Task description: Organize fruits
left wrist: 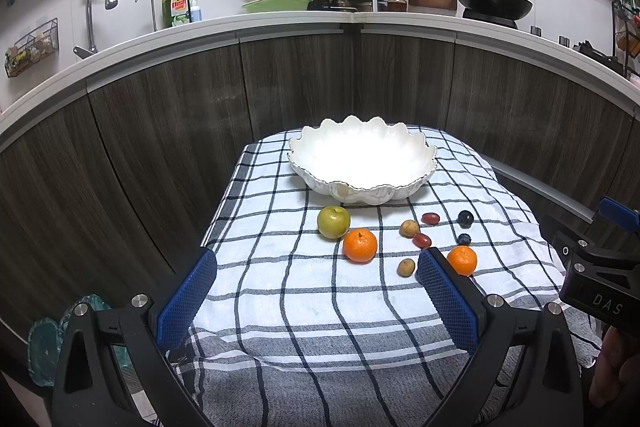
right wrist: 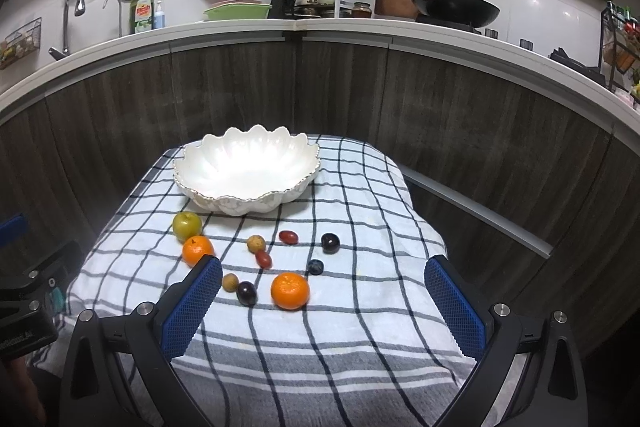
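Observation:
A white scalloped bowl (left wrist: pixel 362 163) (right wrist: pixel 248 171) stands empty at the far end of a checked cloth (left wrist: pixel 304 307) (right wrist: pixel 340 327). In front of it lie a green apple (left wrist: pixel 333 222) (right wrist: pixel 187 225), two oranges (left wrist: pixel 360 245) (left wrist: pixel 462 260) (right wrist: pixel 197 249) (right wrist: pixel 290 290), small brown fruits (left wrist: pixel 409 228) (right wrist: pixel 256 243), red grapes (left wrist: pixel 430 218) (right wrist: pixel 288 237) and dark plums (left wrist: pixel 465 218) (right wrist: pixel 330 242). My left gripper (left wrist: pixel 318 263) is open and empty, short of the fruits. My right gripper (right wrist: pixel 324 271) is open and empty, with the near orange between its fingers' line.
Dark wood cabinet fronts (left wrist: pixel 160 147) curve behind the cloth under a white counter (left wrist: pixel 280 23) with a sink tap (left wrist: pixel 96 3), dish soap (left wrist: pixel 175 7) and a wok (left wrist: pixel 494 5). The right gripper's body (left wrist: pixel 600 279) shows at the right edge.

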`<state>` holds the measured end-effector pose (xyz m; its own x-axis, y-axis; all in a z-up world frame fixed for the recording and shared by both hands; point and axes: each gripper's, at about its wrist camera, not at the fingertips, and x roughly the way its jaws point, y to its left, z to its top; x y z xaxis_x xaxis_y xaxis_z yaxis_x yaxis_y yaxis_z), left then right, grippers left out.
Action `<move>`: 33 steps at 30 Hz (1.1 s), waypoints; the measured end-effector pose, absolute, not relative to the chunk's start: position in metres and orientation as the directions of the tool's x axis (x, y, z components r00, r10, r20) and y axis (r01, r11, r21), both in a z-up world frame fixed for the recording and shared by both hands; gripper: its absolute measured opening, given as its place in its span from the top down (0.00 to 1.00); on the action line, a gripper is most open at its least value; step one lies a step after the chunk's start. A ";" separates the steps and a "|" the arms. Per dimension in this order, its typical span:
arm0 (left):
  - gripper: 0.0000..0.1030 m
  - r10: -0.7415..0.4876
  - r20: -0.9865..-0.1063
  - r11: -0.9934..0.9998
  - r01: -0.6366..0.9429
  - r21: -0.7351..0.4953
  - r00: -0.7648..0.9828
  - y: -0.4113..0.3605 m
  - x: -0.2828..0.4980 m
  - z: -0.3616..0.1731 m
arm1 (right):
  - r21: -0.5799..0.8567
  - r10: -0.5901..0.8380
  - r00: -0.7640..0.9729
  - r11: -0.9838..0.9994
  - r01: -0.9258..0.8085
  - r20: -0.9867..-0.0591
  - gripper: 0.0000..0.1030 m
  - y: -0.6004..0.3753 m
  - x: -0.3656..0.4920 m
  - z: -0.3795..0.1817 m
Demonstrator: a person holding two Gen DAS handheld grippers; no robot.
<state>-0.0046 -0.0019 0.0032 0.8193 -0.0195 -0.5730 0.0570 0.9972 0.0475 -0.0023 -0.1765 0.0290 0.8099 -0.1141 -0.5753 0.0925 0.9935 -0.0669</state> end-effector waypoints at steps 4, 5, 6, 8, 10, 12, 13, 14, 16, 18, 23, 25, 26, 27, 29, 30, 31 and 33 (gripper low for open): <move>0.01 -0.020 -0.572 0.997 0.057 0.047 0.820 -0.002 -0.005 0.003 | -0.067 -0.113 0.811 0.994 0.092 -0.574 0.01 -0.176 -0.003 0.028; 0.01 -0.020 -0.573 0.997 0.057 0.047 0.820 -0.002 -0.005 0.003 | -0.066 -0.114 0.811 0.993 0.093 -0.574 0.01 -0.177 -0.002 0.029; 0.01 -0.019 -0.572 0.997 0.056 0.047 0.820 -0.002 -0.005 0.003 | -0.066 -0.114 0.811 0.994 0.092 -0.574 0.01 -0.176 -0.003 0.028; 0.01 -0.021 -0.572 0.997 0.058 0.046 0.820 -0.002 -0.005 0.003 | -0.067 -0.115 0.811 0.993 0.093 -0.574 0.01 -0.176 -0.003 0.028; 0.01 -0.021 -0.572 0.997 0.058 0.047 0.820 -0.001 -0.005 0.003 | -0.067 -0.115 0.811 0.993 0.094 -0.574 0.01 -0.177 -0.003 0.028; 0.01 -0.020 -0.572 0.997 0.058 0.047 0.820 -0.002 -0.005 0.003 | -0.066 -0.114 0.812 0.993 0.094 -0.572 0.01 -0.178 -0.003 0.029; 0.01 -0.021 -0.572 0.997 0.058 0.048 0.820 -0.002 -0.005 0.003 | -0.065 -0.115 0.813 0.993 0.095 -0.571 0.01 -0.178 -0.003 0.029; 0.01 -0.021 -0.572 0.997 0.058 0.047 0.820 -0.001 -0.005 0.003 | -0.064 -0.114 0.813 0.993 0.095 -0.570 0.01 -0.178 -0.003 0.029; 0.01 -0.021 -0.572 0.997 0.058 0.047 0.820 -0.001 -0.005 0.003 | -0.064 -0.114 0.814 0.993 0.094 -0.570 0.01 -0.178 -0.003 0.029; 0.01 -0.021 -0.572 0.997 0.058 0.047 0.820 -0.001 -0.005 0.003 | -0.063 -0.114 0.815 0.993 0.095 -0.569 0.01 -0.179 -0.003 0.030; 0.01 -0.021 -0.572 0.997 0.058 0.047 0.820 -0.001 -0.005 0.003 | -0.064 -0.115 0.815 0.993 0.096 -0.568 0.01 -0.179 -0.003 0.030; 0.01 -0.020 -0.573 0.997 0.058 0.048 0.819 -0.002 -0.004 0.003 | -0.064 -0.115 0.815 0.993 0.096 -0.568 0.01 -0.179 -0.003 0.030; 0.01 -0.020 -0.573 0.997 0.058 0.048 0.819 -0.002 -0.004 0.003 | -0.064 -0.116 0.815 0.993 0.096 -0.568 0.01 -0.179 -0.003 0.030; 0.01 -0.019 -0.574 0.997 0.057 0.049 0.818 -0.003 -0.004 0.003 | -0.064 -0.116 0.815 0.993 0.097 -0.568 0.01 -0.179 -0.003 0.030; 0.01 -0.016 -0.578 0.997 0.056 0.051 0.816 -0.004 -0.003 0.003 | -0.064 -0.115 0.814 0.993 0.096 -0.569 0.01 -0.179 -0.003 0.029; 0.01 -0.015 -0.579 0.997 0.055 0.052 0.815 -0.004 -0.003 0.004 | -0.063 -0.114 0.813 0.993 0.096 -0.570 0.01 -0.179 -0.003 0.030; 0.01 -0.014 -0.580 0.997 0.055 0.053 0.814 -0.005 -0.002 0.004 | -0.062 -0.113 0.813 0.994 0.095 -0.571 0.01 -0.179 -0.003 0.030; 0.01 -0.014 -0.582 0.997 0.056 0.054 0.813 -0.004 -0.001 0.004 | -0.060 -0.111 0.812 0.994 0.093 -0.573 0.01 -0.180 -0.001 0.030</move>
